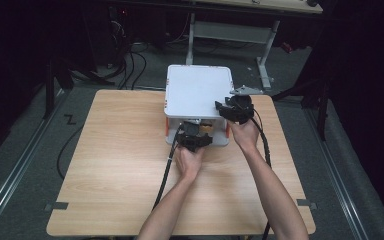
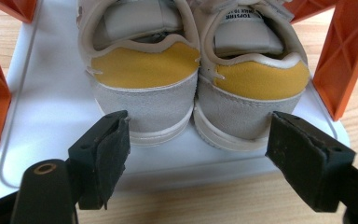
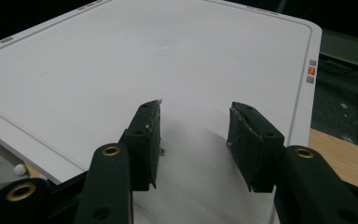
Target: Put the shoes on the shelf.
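From above, your left gripper (image 1: 196, 134) sits at the front opening of the white two-tier shoe rack (image 1: 198, 89) on the wooden table (image 1: 115, 165), level with the lower shelf. Your right gripper (image 1: 228, 108) rests over the front right corner of the rack's top shelf.

In the left gripper view, your jaws stand wide apart, flanking the heels of a pair of beige sneakers (image 2: 193, 79) with yellow heel patches; the pads are close to the soles but not pressing. The pair stands side by side on the lower shelf (image 2: 51, 107), between orange posts (image 2: 342, 56).

In the right gripper view, your jaws are parted, empty, above the top shelf (image 3: 121, 60).
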`<move>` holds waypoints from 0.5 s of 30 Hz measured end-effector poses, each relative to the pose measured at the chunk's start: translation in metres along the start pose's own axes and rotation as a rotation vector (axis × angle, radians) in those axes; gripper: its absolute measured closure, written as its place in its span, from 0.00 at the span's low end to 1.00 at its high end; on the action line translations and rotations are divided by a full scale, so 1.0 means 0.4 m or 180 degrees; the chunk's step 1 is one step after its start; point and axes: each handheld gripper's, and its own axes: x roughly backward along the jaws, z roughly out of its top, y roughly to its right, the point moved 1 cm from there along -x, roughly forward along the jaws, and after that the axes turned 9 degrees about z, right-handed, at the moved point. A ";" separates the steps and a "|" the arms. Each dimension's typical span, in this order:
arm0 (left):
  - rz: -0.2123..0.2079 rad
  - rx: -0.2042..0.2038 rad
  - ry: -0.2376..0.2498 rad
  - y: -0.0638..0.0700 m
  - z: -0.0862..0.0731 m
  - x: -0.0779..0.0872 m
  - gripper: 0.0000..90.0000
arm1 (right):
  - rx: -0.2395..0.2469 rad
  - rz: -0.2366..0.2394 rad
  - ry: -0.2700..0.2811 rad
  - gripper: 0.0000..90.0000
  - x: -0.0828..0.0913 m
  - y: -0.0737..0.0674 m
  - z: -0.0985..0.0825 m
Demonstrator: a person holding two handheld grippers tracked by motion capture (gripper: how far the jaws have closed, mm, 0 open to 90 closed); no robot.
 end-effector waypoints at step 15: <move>-0.0109 -0.0380 0.0004 -0.031 0.001 0.006 0.29 | 0.0007 0.0038 -0.0001 0.59 0.000 0.006 0.001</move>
